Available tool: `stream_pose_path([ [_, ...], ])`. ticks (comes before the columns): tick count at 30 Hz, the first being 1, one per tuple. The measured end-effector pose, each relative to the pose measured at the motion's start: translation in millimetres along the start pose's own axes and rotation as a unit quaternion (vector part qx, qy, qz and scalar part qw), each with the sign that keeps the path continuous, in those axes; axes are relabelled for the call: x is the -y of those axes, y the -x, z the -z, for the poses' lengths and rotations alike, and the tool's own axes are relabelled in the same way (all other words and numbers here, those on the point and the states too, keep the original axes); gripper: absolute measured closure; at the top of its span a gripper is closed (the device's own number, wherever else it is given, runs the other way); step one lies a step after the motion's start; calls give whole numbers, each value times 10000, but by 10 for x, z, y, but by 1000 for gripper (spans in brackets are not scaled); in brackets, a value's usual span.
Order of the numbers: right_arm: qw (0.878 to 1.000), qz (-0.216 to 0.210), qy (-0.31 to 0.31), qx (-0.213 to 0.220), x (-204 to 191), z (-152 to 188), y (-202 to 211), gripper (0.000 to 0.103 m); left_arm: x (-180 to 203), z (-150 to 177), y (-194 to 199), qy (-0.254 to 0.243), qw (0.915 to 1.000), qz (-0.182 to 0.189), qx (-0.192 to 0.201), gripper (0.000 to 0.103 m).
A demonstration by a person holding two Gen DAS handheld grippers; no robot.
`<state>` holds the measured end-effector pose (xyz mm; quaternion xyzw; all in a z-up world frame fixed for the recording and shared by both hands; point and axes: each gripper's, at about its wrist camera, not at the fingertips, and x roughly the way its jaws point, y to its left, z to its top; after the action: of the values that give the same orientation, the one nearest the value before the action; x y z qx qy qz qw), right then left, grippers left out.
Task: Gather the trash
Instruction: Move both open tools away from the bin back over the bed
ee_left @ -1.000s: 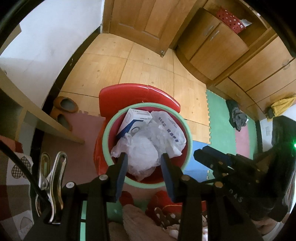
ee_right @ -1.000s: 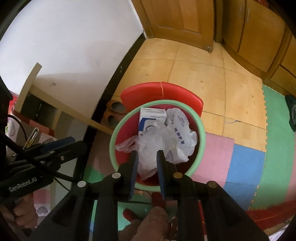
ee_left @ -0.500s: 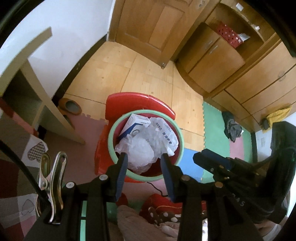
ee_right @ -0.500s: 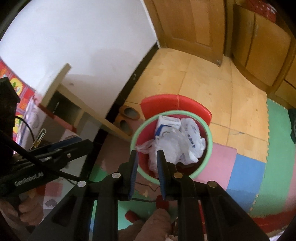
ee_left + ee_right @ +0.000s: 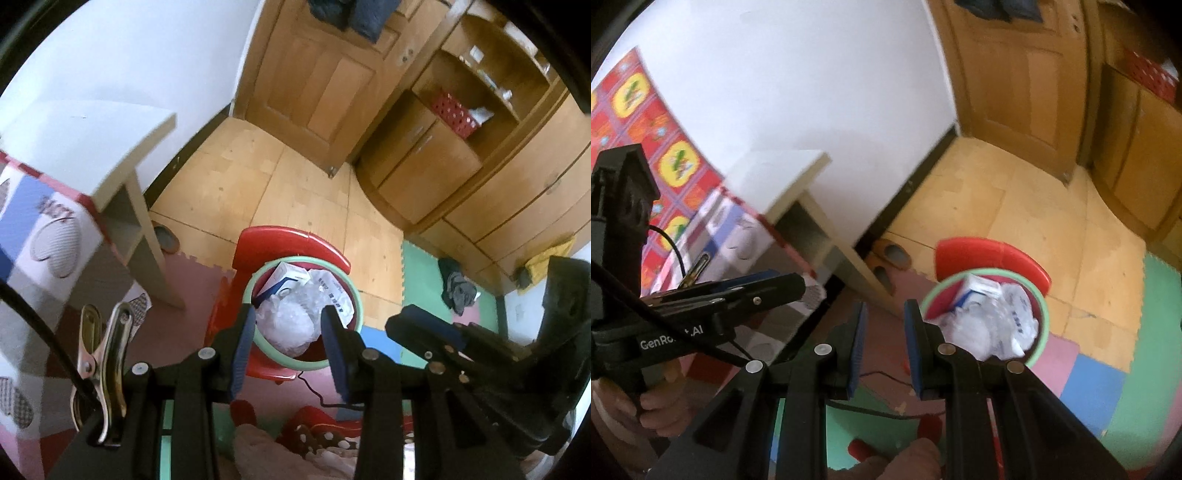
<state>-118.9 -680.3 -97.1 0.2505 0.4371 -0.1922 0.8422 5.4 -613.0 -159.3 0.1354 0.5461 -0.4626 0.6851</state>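
A red bin with a green rim [image 5: 354, 295] [image 5: 1043, 306] stands on the floor. It holds crumpled white plastic bags [image 5: 291, 325] [image 5: 997, 328] and a white and blue box [image 5: 286, 278] [image 5: 979, 290]. My left gripper [image 5: 288, 332] is open and empty, high above the bin. My right gripper [image 5: 882, 325] is open and empty, above and to the left of the bin. Each gripper shows in the other's view, the right gripper [image 5: 417, 325] and the left gripper [image 5: 798, 288].
A red plastic chair [image 5: 291, 240] stands behind the bin. A white desk [image 5: 122, 162] and slippers [image 5: 890, 254] are at the left wall. Wooden door, cabinets [image 5: 461, 155], clothes on foam floor mats [image 5: 458, 291] and a black cable [image 5: 321, 398] are around.
Both grippers have risen and drawn back from the bin, which now looks smaller. The right gripper has also swung to the left. Both stay open and empty.
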Motion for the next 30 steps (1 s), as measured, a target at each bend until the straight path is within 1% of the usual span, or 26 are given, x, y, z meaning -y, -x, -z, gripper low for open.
stream_pose_path([
  [3, 9998, -99, 188, 58, -198, -36, 58, 82, -95, 28, 228, 113, 9999, -38, 116, 65],
  [8, 9984, -272, 473, 110, -515, -66, 124, 82, -293, 100, 563, 353, 9988, -219, 263, 65],
  [13, 9961, -438, 754, 122, -799, -87, 152, 82, -519, 184, 877, 657, 9965, -326, 403, 65],
  [17, 9928, -632, 1007, 141, -1065, -87, 188, 82, -692, 257, 1127, 816, 9939, -507, 538, 65],
  [24, 9842, -958, 1481, 152, -1579, -54, 258, 82, -993, 459, 1585, 1157, 9873, -794, 742, 65],
  [30, 9739, -1253, 1883, 185, -2003, -44, 305, 82, -1210, 640, 2018, 1392, 9789, -1122, 988, 65],
])
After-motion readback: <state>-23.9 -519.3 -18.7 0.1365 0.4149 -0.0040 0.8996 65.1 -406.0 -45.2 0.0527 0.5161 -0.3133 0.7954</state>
